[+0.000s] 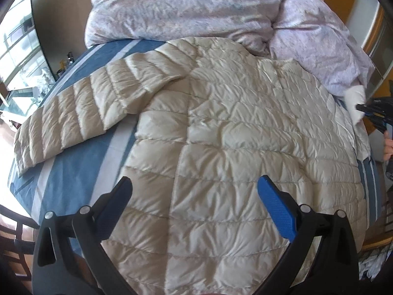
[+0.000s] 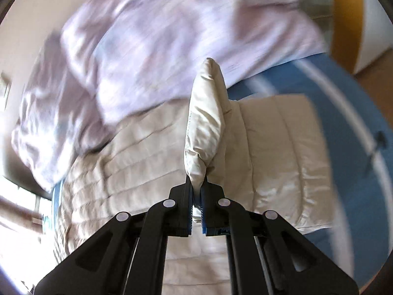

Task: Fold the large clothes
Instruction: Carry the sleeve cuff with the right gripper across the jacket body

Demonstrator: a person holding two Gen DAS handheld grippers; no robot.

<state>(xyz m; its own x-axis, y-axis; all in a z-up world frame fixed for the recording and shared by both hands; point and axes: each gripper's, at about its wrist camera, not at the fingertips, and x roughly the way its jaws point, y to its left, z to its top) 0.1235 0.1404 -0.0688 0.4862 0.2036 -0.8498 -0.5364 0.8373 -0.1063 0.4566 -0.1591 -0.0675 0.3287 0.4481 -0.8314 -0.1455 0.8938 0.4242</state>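
A: How does the left claw (image 1: 194, 191) stand?

B: Wide apart, with nothing between its fingers. One finger shows a blue ribbed pad (image 1: 277, 211); the other looks plain black from this side. It hangs over the lower body of the puffer jacket (image 1: 233, 147) and I can't tell whether it touches the fabric.

A: And the jacket itself?

B: Cream-coloured, glossy and quilted. The body is stitched in a diamond-like pattern, and the sleeve (image 1: 73, 115) in straight puffy bands. It lies spread flat across the bed, on a blue sheet with pale stripes (image 1: 73, 172), the sleeve reaching out to the left in the left wrist view. Just beyond its upper edge sits a rumpled duvet (image 1: 184, 7) in pale lilac with a faint print.

A: What about the right claw (image 2: 196, 194)?

B: Closed tight on a fold of the jacket. A puffy tongue of cream fabric (image 2: 206, 123) stands up out of the pinch between its blue pads. The rest of the jacket (image 2: 270, 147) lies below it on the bed.

A: Can the left camera see that claw?

B: Yes, at the far right edge (image 1: 363, 109), gripping a bright bit of the jacket's edge (image 1: 355, 99), with part of the person's hand (image 1: 388, 147) behind it. The right wrist view is smeared with blur, so finer texture there is hard to read.
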